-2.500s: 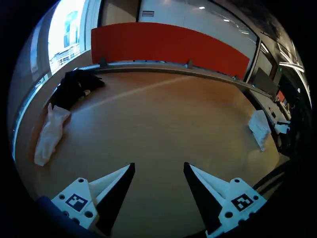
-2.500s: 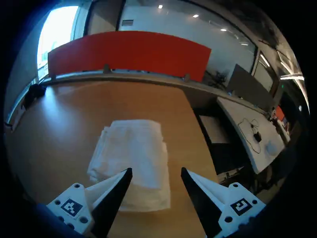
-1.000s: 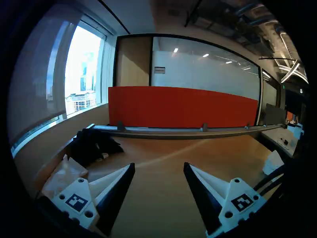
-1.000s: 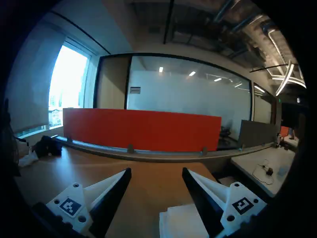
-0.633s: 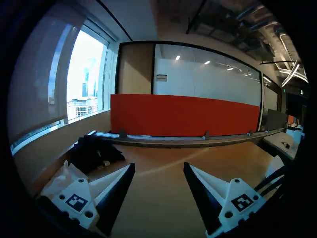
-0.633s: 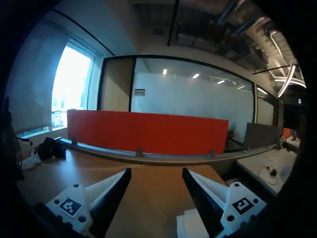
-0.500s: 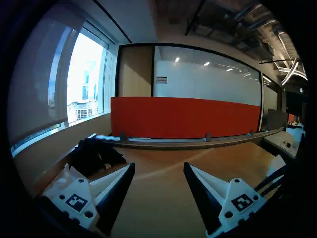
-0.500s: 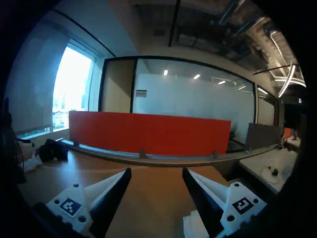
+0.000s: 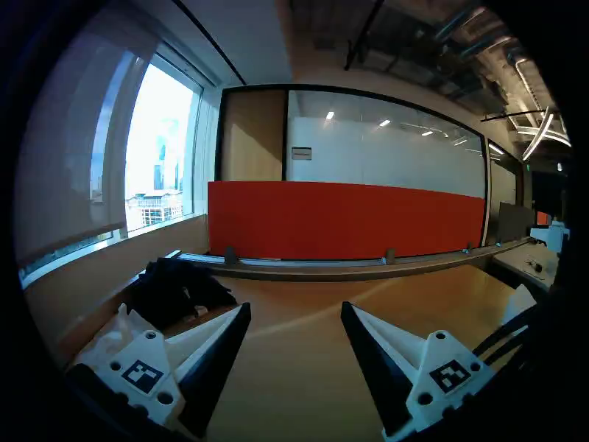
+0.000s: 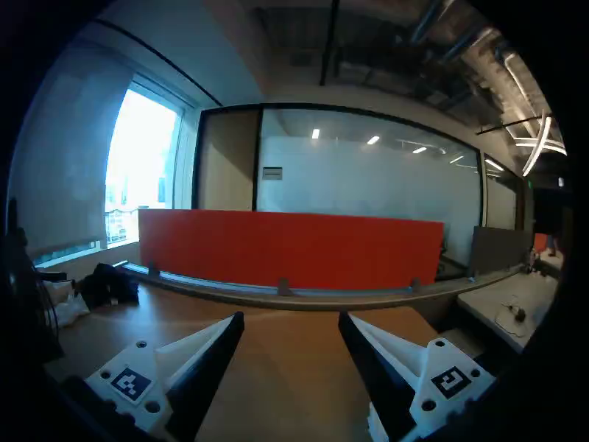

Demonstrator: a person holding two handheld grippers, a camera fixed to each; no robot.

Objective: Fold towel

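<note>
Fingers [image 9: 213,353] of the left gripper [image 9: 294,313] and right gripper [image 10: 289,318] gape wide, empty, facing the red screen [image 9: 346,219]; above it a sign [image 9: 300,153] (unreadable); towel [image 9: 520,300] to its right.

The white towel [image 10: 374,429] lies on the wooden table [image 10: 294,368] and shows as a small pale sliver at about 5 o'clock in the right gripper view, most of it hidden, while in the left gripper view one white corner of it peeks in at about 4 o'clock.
</note>
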